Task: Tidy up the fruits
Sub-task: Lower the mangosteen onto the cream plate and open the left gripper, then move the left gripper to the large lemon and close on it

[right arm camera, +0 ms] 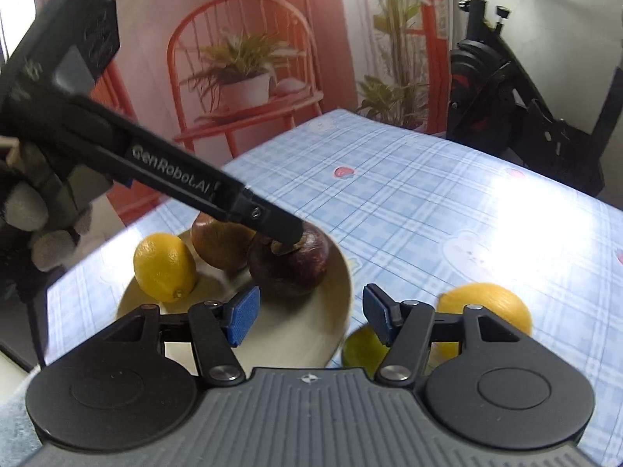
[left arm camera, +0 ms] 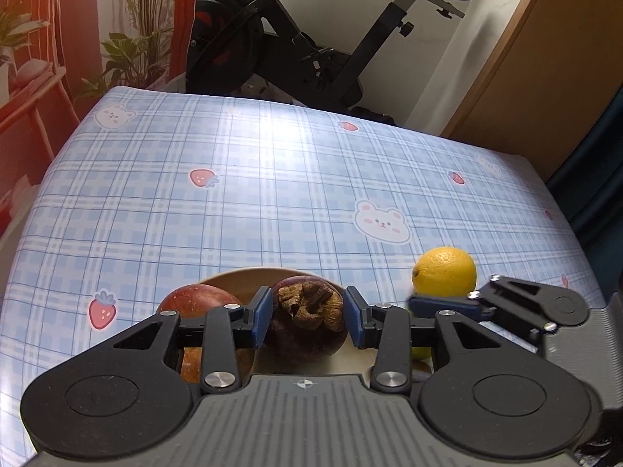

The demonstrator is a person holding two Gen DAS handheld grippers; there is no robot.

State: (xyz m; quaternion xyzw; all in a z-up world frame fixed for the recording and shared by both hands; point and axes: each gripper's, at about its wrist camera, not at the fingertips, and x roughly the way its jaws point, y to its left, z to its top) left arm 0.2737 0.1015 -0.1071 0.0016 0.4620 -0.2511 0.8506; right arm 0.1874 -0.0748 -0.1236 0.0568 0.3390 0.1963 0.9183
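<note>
Left gripper (left arm camera: pixel 306 319) angles down, fingers slightly parted; right gripper (right arm camera: pixel 311 317) beside it, fingers apart.

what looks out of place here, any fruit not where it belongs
Two fruits lie outside the plate, on the tablecloth: an orange and a lime by its rim. The lemon, apple and mangosteen are in it.

Beige plate (right arm camera: pixel 342 268) with lemon (right arm camera: pixel 163 266), apple (right arm camera: pixel 218 247), mangosteen (right arm camera: pixel 290 268); orange (right arm camera: pixel 494 303) beside it.
</note>
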